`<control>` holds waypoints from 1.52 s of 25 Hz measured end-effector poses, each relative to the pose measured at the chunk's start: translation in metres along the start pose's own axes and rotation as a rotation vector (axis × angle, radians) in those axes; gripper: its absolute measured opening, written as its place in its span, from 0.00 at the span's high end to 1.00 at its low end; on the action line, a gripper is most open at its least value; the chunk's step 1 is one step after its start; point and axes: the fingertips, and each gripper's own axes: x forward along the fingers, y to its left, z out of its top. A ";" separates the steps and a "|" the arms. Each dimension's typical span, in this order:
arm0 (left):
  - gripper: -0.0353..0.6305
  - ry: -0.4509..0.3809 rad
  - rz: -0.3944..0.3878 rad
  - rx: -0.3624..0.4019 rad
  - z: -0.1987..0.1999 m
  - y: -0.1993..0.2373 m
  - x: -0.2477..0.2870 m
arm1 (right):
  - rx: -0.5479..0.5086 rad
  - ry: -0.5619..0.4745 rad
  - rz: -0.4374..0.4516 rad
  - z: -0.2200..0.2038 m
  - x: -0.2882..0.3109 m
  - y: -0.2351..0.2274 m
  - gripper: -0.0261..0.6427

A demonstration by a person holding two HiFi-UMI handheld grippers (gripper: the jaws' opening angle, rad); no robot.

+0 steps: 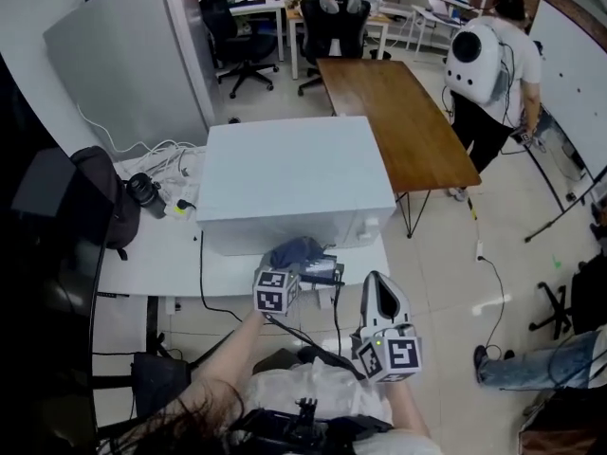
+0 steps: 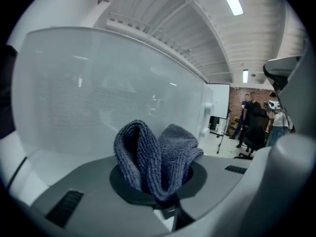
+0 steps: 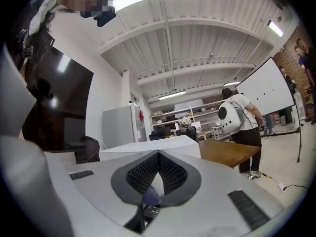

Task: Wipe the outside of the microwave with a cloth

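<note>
R gripper (image 1: pixel 377 282) nearest us, jaws closed, empty; our L gripper (image 1: pixel 289 273) pinches grey cloth (image 2: pixel 157 157) by microwave (image 1: pixel 294 183) front, tabletop's (image 1: pixel 142 254) near edge.

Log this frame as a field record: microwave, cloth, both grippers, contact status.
microwave: white, on the white table, front face towards the person
cloth: grey-blue, bunched, sticking up out of the left gripper
left gripper: shut on cloth, at the microwave's front face, low and near its middle
right gripper: shut, empty, held back off the table to the right
cloth-to-microwave contact: cannot tell; close in both the head and left gripper views
</note>
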 end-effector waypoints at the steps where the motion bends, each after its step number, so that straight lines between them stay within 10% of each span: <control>1: 0.88 -0.002 0.045 -0.006 -0.003 0.021 -0.013 | 0.001 0.006 0.020 -0.002 0.004 0.005 0.94; 10: 0.88 -0.026 0.457 -0.157 -0.032 0.162 -0.119 | 0.019 0.020 0.160 -0.014 0.012 0.037 0.94; 21: 0.88 -0.231 0.385 -0.165 0.019 0.072 -0.178 | 0.031 0.012 0.141 -0.014 -0.010 0.029 0.94; 27: 0.88 -0.272 0.315 -0.036 0.039 0.006 -0.231 | 0.035 -0.005 0.156 -0.015 -0.037 0.057 0.94; 38: 0.88 -0.301 0.336 -0.020 0.013 -0.035 -0.352 | 0.036 -0.049 0.173 -0.016 -0.118 0.124 0.94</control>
